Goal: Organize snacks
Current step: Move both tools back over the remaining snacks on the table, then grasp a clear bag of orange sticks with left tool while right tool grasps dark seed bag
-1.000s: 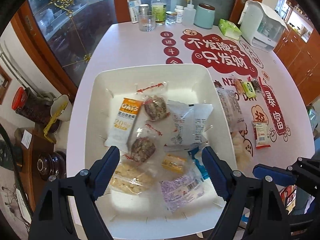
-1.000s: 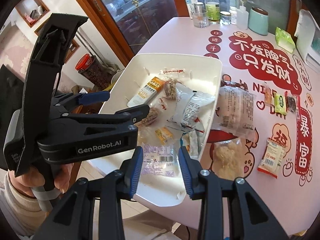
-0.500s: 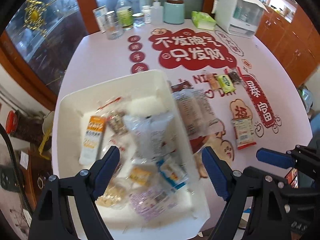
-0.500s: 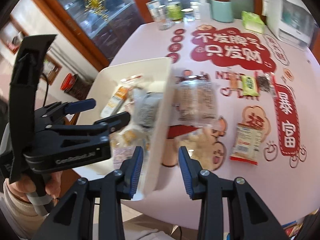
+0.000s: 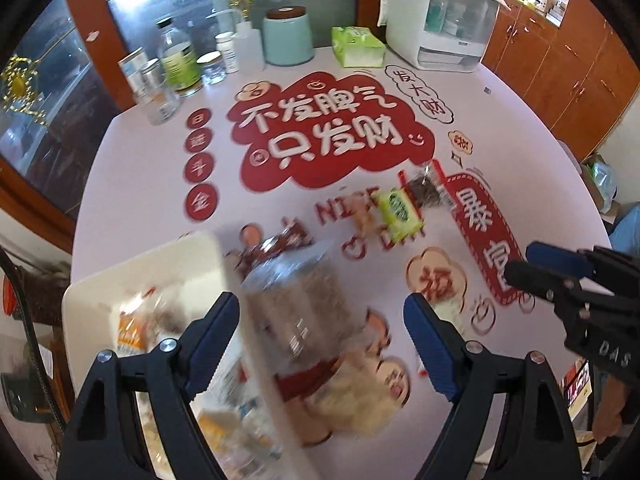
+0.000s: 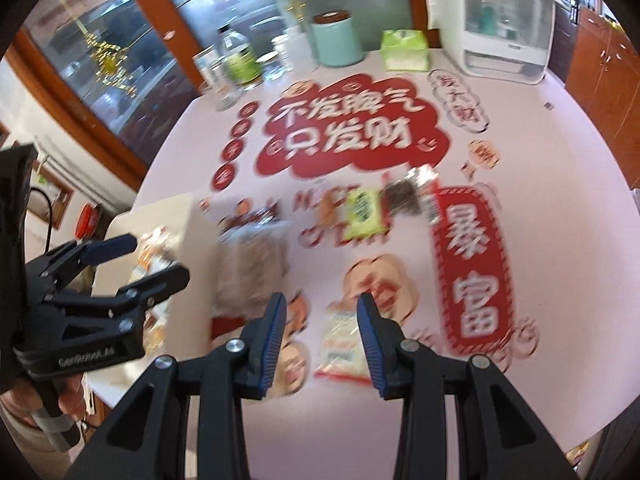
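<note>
Grippers both empty. Right gripper (image 6: 320, 336) has its jaws apart at a medium gap, hovering over a small red-and-white snack packet (image 6: 342, 344) lying flat on the table (image 6: 560, 200) — likely the next pick. Left gripper (image 5: 322, 344) is spread wide, above a clear bag of brownish snacks (image 5: 296, 304) just beside the white bin (image 5: 160, 264); a pale puffy bag (image 5: 360, 404) sits nearer, under the jaws. Both views are motion-blurred, so exact contact is hard to tell.

To do it well: drop the right claw straight down so the fingers straddle the packet's short sides, pinch an edge rather than press flat — thin film will likely slip. Then carry it left into the bin, which already holds several packets (image 5: 132, 332).

Farther out, a green packet (image 6: 362, 212), a dark packet (image 6: 404, 196) and an orange-ish one (image 6: 328, 208) wait in a row mid-table. At the far edge stand a teal canister (image 6: 338, 40) and bottles (image 6: 240, 60), not part of the job.
</note>
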